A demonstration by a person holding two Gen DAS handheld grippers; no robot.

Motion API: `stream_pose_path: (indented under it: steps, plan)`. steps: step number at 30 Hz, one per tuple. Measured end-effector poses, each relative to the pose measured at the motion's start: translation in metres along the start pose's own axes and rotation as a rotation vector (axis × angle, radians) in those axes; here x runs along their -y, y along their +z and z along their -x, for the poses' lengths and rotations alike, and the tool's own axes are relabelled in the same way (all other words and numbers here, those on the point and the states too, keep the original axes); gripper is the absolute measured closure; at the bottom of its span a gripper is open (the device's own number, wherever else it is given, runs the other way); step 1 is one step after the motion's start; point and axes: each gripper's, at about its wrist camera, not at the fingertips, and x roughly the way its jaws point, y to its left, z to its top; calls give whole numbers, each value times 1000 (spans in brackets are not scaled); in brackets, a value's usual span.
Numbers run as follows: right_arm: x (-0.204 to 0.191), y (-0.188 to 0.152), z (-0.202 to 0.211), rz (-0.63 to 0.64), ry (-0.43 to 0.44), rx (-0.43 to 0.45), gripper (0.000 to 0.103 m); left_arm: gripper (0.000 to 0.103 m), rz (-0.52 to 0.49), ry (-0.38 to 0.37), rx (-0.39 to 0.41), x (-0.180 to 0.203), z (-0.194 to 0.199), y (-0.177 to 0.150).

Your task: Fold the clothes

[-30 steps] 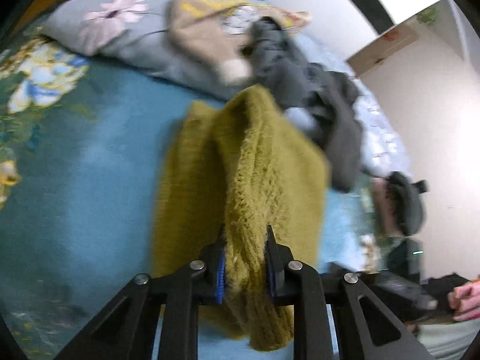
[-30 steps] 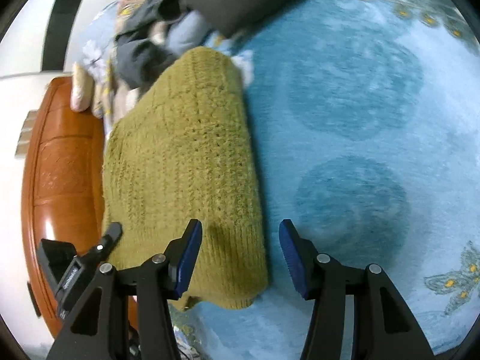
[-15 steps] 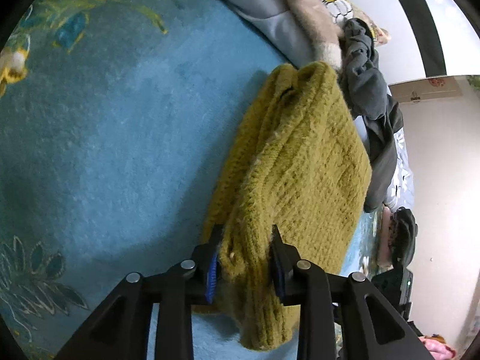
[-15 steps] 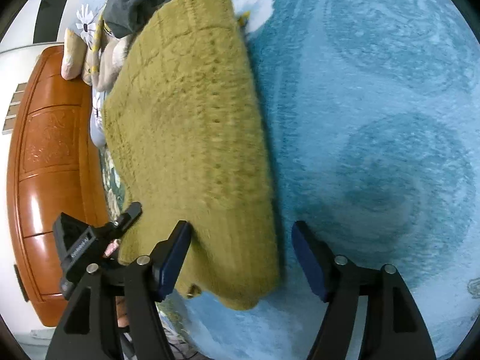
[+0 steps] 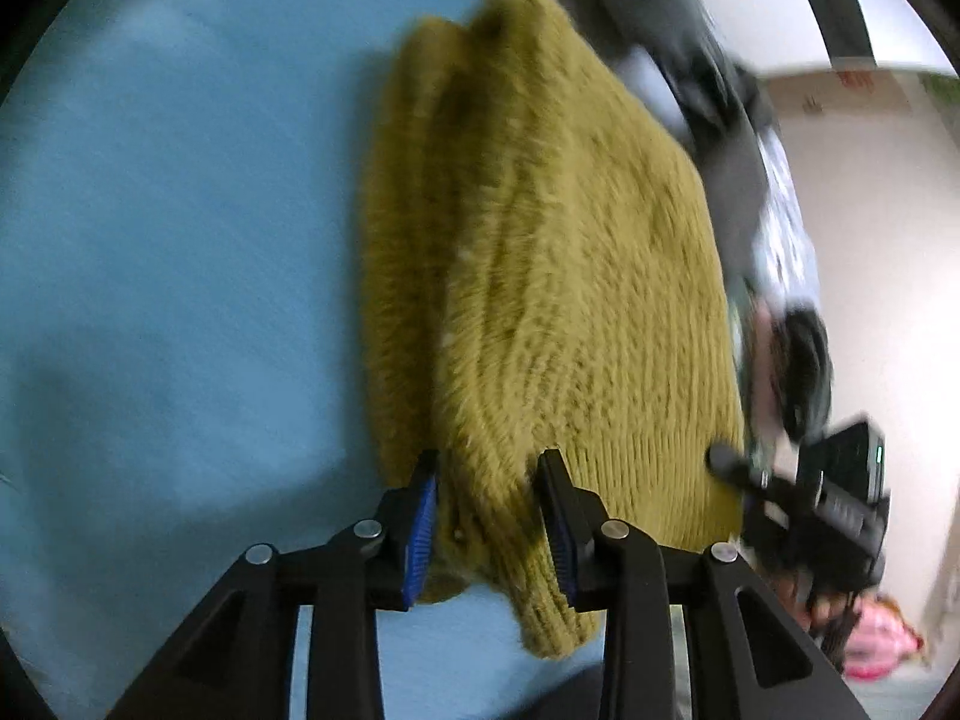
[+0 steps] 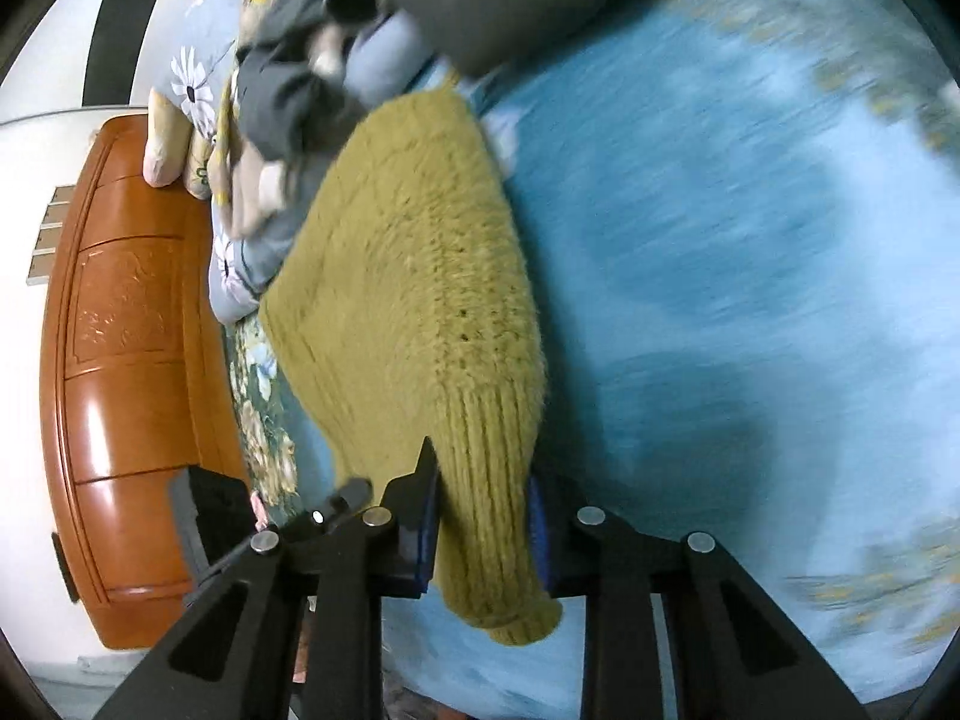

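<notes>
Two grippers pinched on one sweater, already doubled over on the bed.

Sweater, mustard knit, lies on the blue bedspread as a compact block; left view shows at least two layers stacked along its left edge, so some folding looks done. Whether another fold or only a carry to a stack is left, cannot settle from this. Left gripper low and near level with the bed, fingers pointing along the sweater's length, jaws closed on its near edge, knit bulging between the pads. Right gripper alongside, same heading, jaws clamped on the ribbed hem, which droops past them. Grey clothes heaped beyond the far end, close to the sweater, look unfolded. Both views motion-blurred.
</notes>
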Motion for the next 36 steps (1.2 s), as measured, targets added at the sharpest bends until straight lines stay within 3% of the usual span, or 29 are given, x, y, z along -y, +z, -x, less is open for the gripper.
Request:
stream_pose_path:
  steps: [8,11,15,18,20,24,26,29,31,33,36]
  plan:
    - [81,41,133,86,-240,-27,77,67,-186,-133,-261,129,-119,-38]
    - [121,66,183,119,-337,-53,77,67,-272,-163,-315,175,-149,-55]
    - [145,85,216,133,-392,-38,76,67,-387,-133,-329,216,-165,-67]
    - [159,85,217,112,-365,-16,71,63,-465,-80,-323,224,-156,-69]
    - [168,81,220,111,-342,10,67,55,-481,-55,-322,213,-147,-65]
    - [177,57,237,63,-253,172,47,47,-444,-77,-291,199,-105,-42]
    - [184,39,247,11,-182,276,46,42,-450,-91,-216,215,-93,-21]
    - [202,2,233,-139,-71,386,23,35,-454,-67,-86,219,-74,17]
    - [213,-23,224,-238,4,459,21,35,-448,-42,-15,219,-71,47]
    - [225,-49,215,-338,80,530,21,31,-438,-11,-31,212,-79,84]
    - [236,-76,196,-460,175,599,21,26,-459,16,-162,208,-125,118]
